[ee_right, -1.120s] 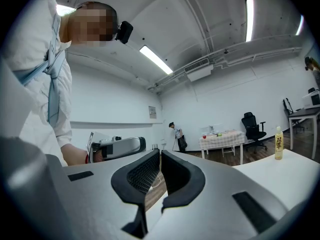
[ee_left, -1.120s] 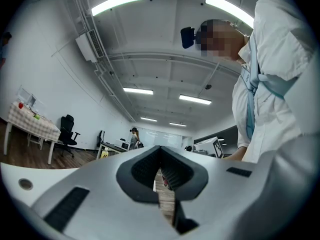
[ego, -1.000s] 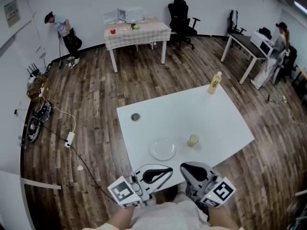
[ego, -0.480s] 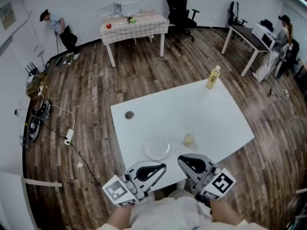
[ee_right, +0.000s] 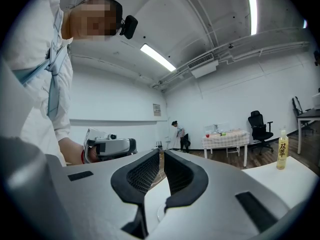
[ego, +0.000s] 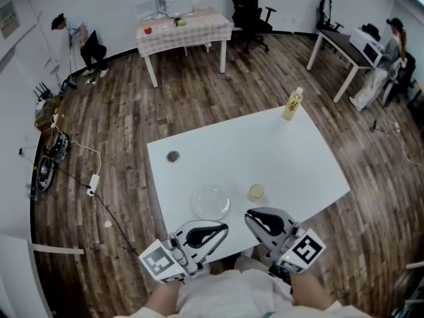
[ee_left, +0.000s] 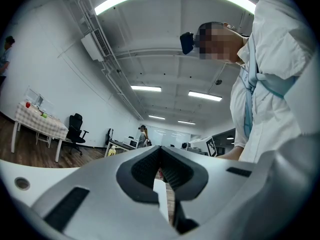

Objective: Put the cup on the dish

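A: Grippers, quick?

B: Both empty. The left hand-held gripper (ego: 222, 230) has its jaws pressed together with nothing between them. The right hand-held gripper (ego: 252, 218) is the same, pads meeting. They hang low at the near edge of the table (ego: 265, 151), close to the person's body. It reads as a rest pose, grasp not begun.

A: Cup?

B: The cup (ego: 256, 192) stands upright on the table just right of the dish (ego: 211, 203), near it but apart. The dish is bare.

A: Which side takes it?

B: Probably the right, since it sits closest to the cup. Its jaws must spread first. After that it's a short carry left. The bottle (ego: 292, 105) at the far corner and the small round thing (ego: 173, 156) are well apart, so nothing is in the way.
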A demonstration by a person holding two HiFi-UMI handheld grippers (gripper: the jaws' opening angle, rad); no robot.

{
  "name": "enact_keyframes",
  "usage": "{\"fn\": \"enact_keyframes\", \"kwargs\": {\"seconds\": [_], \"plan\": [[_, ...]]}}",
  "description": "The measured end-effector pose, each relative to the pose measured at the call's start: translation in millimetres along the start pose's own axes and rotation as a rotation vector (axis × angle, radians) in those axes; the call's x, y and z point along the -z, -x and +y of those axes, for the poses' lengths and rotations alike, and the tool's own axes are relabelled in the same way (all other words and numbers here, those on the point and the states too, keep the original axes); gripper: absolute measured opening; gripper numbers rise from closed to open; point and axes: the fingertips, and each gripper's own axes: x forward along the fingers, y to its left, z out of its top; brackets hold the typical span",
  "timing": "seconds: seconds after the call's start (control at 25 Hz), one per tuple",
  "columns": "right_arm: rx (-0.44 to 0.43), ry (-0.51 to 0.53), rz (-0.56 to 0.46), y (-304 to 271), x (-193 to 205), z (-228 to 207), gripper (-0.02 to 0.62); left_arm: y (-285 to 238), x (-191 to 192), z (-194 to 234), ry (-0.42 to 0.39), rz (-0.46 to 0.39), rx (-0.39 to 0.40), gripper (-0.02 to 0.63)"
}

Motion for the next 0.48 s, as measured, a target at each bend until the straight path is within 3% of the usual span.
{"fn": "enact_keyframes", "kwargs": {"seconds": [0.16,0.48], "plan": [[0.008,-0.008,0.007,2,3,-10,0.042,-6,5,3,0.014,0.030,0.003,0.002],[0.035,0.020,0.056,6,24,-33,0.158,-11,11,8,0.019,0.055,0.005,0.002]]}}
